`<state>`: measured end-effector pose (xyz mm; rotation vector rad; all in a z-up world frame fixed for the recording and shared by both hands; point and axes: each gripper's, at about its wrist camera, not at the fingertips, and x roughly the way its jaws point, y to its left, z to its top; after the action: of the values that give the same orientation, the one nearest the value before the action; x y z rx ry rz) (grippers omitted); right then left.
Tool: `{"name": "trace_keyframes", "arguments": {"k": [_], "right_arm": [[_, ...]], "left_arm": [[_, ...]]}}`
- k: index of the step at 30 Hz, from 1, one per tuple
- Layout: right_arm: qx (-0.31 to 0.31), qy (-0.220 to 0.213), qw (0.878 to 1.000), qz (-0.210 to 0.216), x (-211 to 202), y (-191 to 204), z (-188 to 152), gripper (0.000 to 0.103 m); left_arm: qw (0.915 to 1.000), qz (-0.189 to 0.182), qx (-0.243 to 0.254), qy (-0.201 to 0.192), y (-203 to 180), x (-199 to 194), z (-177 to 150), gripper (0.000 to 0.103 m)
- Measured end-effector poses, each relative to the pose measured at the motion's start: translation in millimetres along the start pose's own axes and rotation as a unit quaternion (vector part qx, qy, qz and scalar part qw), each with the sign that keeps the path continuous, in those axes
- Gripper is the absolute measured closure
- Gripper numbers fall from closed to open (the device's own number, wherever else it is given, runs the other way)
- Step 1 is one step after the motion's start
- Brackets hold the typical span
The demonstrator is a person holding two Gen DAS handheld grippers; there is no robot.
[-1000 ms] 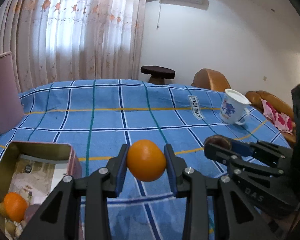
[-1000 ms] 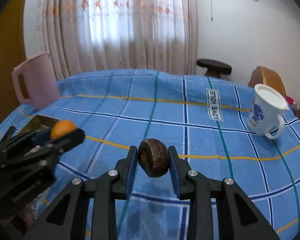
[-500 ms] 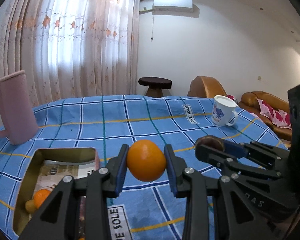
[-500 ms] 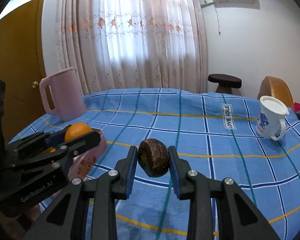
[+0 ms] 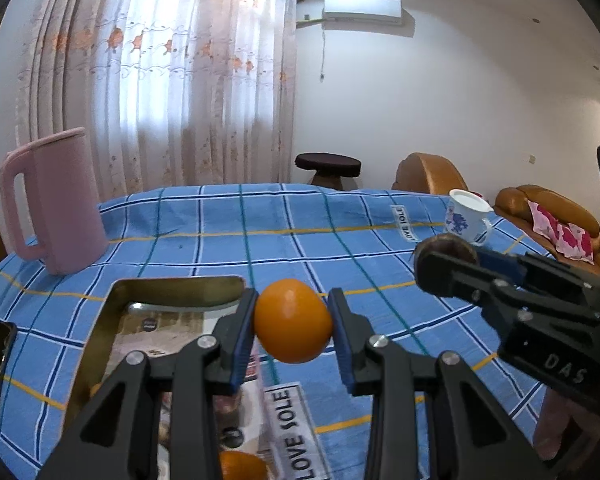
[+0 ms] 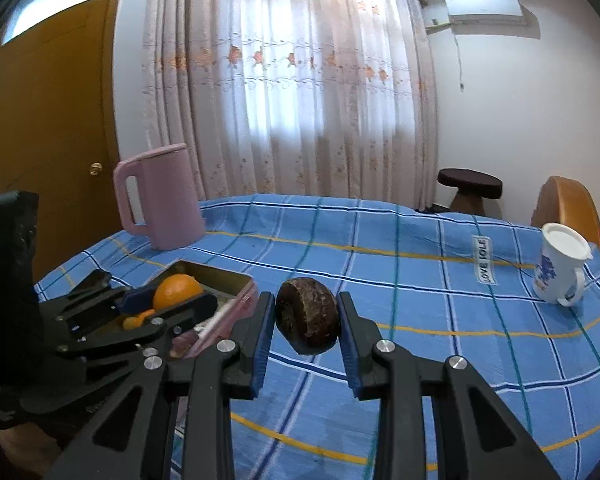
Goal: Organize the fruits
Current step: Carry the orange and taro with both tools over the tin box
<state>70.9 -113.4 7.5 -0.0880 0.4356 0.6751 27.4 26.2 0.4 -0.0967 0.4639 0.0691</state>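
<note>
Now the left gripper [image 5: 293,322] is holding an orange [image 5: 293,321] between its blue fingers [image 5: 242,344], which are pinching the fruit from both sides, so it is hanging in the air above the table [image 5: 260,216] with the blue checked cloth. Just beside it, to the left, the open metal tin [image 5: 172,292] is standing, and some fruit, another orange [image 5: 240,465] among it, is already lying inside; I judge the tin is the place for collecting the fruits. The right gripper [image 6: 307,320] is pinching a dark brown round fruit [image 6: 307,320] in the same way, also lifted clear of the cloth, a little to the right of the tin. Both fruits are being gripped at their widest part, probably so that they are not slipping. The pink jug [image 6: 160,196] and the white mug [image 6: 558,270] are standing well apart, not disturbing the way.
</note>
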Motion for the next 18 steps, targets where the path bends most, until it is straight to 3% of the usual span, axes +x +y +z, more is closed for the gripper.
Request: {"name": "trace_keyframes", "arguments": {"k": [18], "right_arm": [[-0.047, -0.013, 0.997, 0.058, 15, 63, 15, 0.07]], "left_arm": [[0.9985, 0.048, -0.022, -0.014, 53, -28, -6, 0.066]]}}
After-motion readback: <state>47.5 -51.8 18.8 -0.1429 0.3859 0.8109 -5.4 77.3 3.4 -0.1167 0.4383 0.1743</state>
